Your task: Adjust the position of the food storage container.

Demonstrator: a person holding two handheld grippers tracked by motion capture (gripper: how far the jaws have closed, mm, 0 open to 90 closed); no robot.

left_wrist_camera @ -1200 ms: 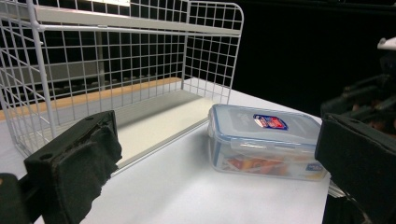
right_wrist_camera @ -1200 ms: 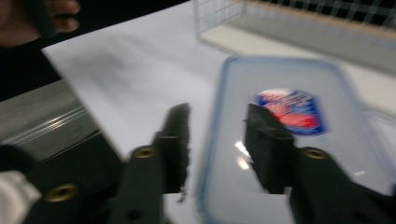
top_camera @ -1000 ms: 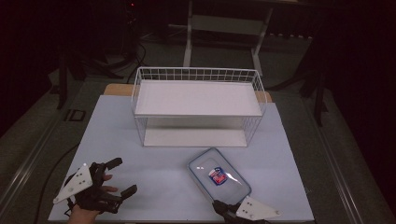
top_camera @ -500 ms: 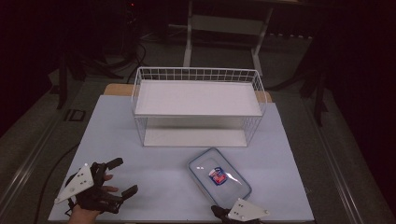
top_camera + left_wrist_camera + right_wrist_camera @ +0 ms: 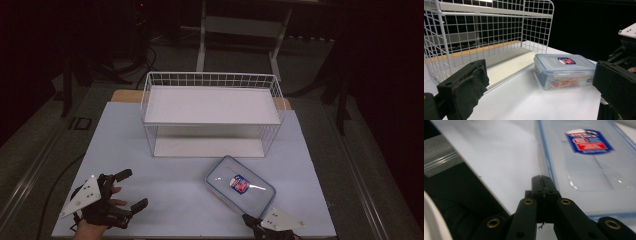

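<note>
- The right claw [image 5: 248, 220], pressed shut and empty, sits just off the near corner of the lidded food container [image 5: 240, 185].
- The container's long axis runs diagonally away from it.
- The left claw [image 5: 131, 189] gapes wide, well apart.

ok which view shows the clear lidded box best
The left gripper view: the clear lidded box shows whole, lid, side wall and reddish contents visible. The high view gives its whole lid from above, small. The right gripper view shows part of the lid up close, blurred.
</note>
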